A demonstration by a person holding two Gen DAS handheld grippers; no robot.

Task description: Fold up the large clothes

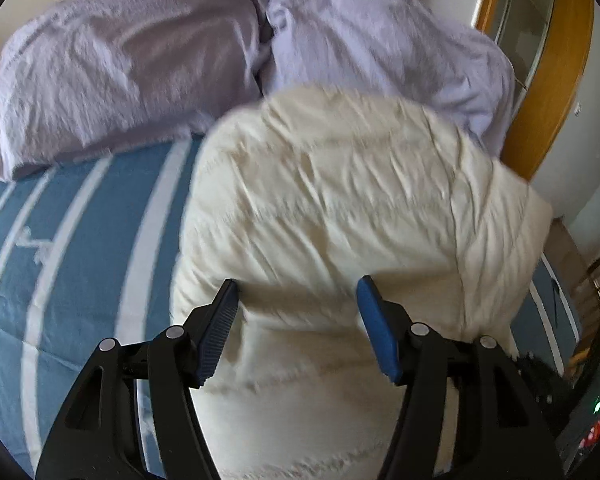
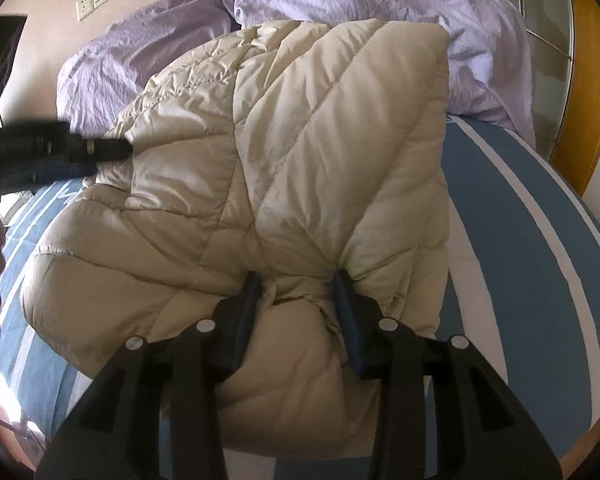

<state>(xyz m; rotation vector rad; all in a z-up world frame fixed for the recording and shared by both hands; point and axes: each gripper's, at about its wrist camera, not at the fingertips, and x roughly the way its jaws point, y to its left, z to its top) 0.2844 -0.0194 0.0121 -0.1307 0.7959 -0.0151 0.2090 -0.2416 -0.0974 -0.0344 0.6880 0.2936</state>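
From the left wrist, the cream puffer jacket [image 1: 340,208] is lying bunched on the blue striped bedspread [image 1: 60,264], its far end reaching the lilac pillows [image 1: 120,68]. It is looking partly folded, so I am judging the task as mid-way, with squaring and flattening left. The left gripper [image 1: 298,292] is standing about half open with jacket fabric filling the gap; whether its pads are pressing I cannot tell.

From the right wrist, the jacket [image 2: 284,148] is showing one flap doubled over the body. The right gripper [image 2: 298,280] is pinching a gathered bunch of fabric between narrowly spaced jaws. The left gripper [image 2: 116,150] is touching the jacket's far left edge.
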